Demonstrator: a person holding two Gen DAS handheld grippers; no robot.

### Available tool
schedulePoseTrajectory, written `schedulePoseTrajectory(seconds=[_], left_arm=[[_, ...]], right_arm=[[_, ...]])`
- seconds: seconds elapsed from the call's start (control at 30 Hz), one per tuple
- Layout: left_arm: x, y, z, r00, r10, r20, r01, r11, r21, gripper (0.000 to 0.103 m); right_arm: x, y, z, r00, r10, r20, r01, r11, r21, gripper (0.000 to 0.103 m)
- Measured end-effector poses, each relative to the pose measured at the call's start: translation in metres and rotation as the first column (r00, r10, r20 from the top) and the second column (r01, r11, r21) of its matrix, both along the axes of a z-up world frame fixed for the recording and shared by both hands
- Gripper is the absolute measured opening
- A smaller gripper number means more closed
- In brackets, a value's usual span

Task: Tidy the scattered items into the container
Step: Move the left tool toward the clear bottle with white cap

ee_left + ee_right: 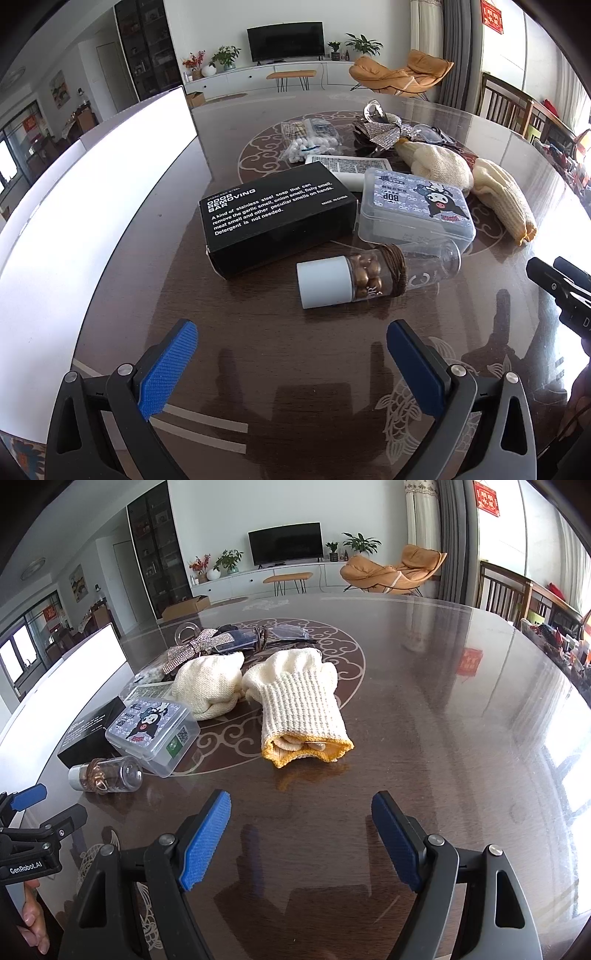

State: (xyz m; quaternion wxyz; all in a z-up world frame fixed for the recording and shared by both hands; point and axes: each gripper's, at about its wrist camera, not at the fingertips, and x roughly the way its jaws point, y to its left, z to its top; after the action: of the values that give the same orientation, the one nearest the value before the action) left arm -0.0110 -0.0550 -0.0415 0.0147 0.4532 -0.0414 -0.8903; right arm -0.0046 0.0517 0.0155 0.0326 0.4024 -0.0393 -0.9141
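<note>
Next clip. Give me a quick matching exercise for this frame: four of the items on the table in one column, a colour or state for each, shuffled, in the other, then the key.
Things
1. small bottle
2. soap box
3. nearest glove
4. plastic case

Descriptions
A. black, with white print
B. cream knit with a yellow cuff edge
C. lying on its side, white cap, gold beads inside
D. see-through, cartoon figure on the lid

Pairs: 1-C, 2-A, 3-B, 4-D
</note>
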Motion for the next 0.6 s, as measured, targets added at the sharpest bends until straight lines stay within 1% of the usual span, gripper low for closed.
schedulePoseTrajectory(seconds=[0.2,0.27,0.37,0.47,0.6], left_arm=[[0.000,-0.022,0.004,0.999,0.046,-0.002,-0.046,0.998,0.030,0.103],[0.001,-0.030,0.005,0.998,0.059,0.002,-0.059,0.997,0.042,0.103],[0.006,-0.039,0.002,0.997,0.071,0.009,-0.072,0.996,0.060,0.103],[0.013,-0.041,-0.002,0.998,0.063,0.021,-0.065,0.996,0.069,0.103],[0.024,-0.042,-0.005,0.999,0.047,0.027,-0.049,0.997,0.057,0.103]], right_arm=[[-0.002,-0.002,-0.001,1.000,0.011,0.013,-0.011,1.000,0.008,0.080],[-0.006,-0.008,-0.003,0.999,0.027,0.041,-0.028,0.999,0.038,0.080],[-0.014,-0.029,-0.006,0.994,0.073,0.076,-0.082,0.989,0.122,0.080],[-0.023,-0.052,-0.004,0.987,0.145,0.066,-0.152,0.982,0.110,0.080],[-0.039,-0.079,-0.005,0.979,0.187,0.075,-0.194,0.976,0.098,0.080]])
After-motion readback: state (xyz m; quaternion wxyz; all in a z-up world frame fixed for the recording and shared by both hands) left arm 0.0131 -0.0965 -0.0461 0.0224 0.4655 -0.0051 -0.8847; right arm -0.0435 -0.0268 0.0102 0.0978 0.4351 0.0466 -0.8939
